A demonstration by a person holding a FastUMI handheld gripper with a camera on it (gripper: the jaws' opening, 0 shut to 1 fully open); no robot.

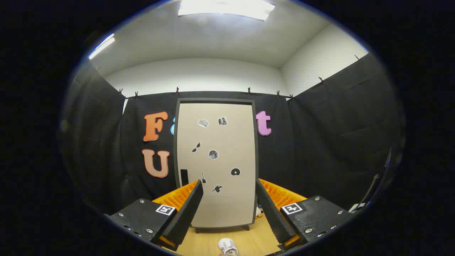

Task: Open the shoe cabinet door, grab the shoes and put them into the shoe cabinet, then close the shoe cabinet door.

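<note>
Gripper (pixel 229 209) fingers spread wide apart, nothing between them, gripping nothing. Each finger (pixel 186 213) angles inward toward its tip, and a square black-and-white marker tag (pixel 165 209) sits on the block at each finger's base. Shoe cabinet (pixel 216 163) stands straight ahead beyond the fingers, upright, framed in the gap between them. Cabinet door (pixel 227 142) is beige with a dark frame, closed, flush in the frame. Small dark rectangular handle slot (pixel 184 176) low on the door's left side, just above the left fingertip. Several small stickers (pixel 213 154) scattered across the door front; pictures too small to make out. Cabinet rests on a light wood floor (pixel 202 243) on short dark feet. White shoe (pixel 228 246) lies on the floor in front of the cabinet, nearer than the cabinet base, low between the fingers, partly cut off. Another small white-and-orange item (pixel 259 212) peeks out at the cabinet's lower right corner, right beside the right finger; can't tell what it is. Black cloth wall (pixel 320 142) hangs behind and to both sides of the cabinet, white wall and ceiling light panel (pixel 225 8) above it.
</note>
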